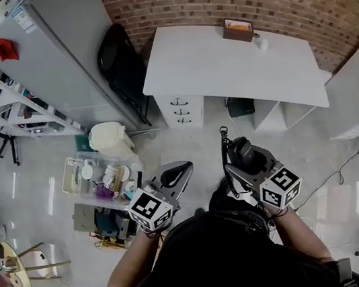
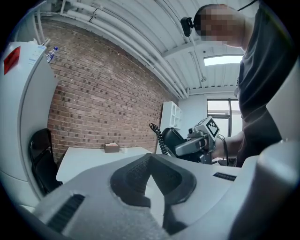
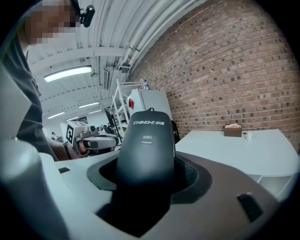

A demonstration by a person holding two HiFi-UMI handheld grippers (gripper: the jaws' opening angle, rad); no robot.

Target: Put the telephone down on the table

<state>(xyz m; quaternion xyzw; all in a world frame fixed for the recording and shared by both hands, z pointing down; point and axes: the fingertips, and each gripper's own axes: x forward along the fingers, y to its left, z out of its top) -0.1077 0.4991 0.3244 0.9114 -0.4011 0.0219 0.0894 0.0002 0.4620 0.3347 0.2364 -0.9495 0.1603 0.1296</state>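
The telephone [image 1: 241,153] is a black handset with a coiled cord [image 1: 223,145], held in front of the person's body over the floor. My right gripper [image 1: 245,162] is shut on it, and in the right gripper view the handset [image 3: 145,150] stands upright between the pads. My left gripper [image 1: 174,173] is shut with nothing in it, level with the right one and to its left. Beyond both grippers is the white table [image 1: 221,64], some way off. The left gripper view shows the telephone [image 2: 171,139] and the table [image 2: 93,159] ahead.
A brown box [image 1: 238,29] and a small white cup [image 1: 262,42] sit at the table's far edge. White drawers [image 1: 180,108] stand under its left end. A black chair [image 1: 121,60], a grey cabinet [image 1: 63,57], a white bin [image 1: 110,138] and a cluttered cart [image 1: 100,180] lie left.
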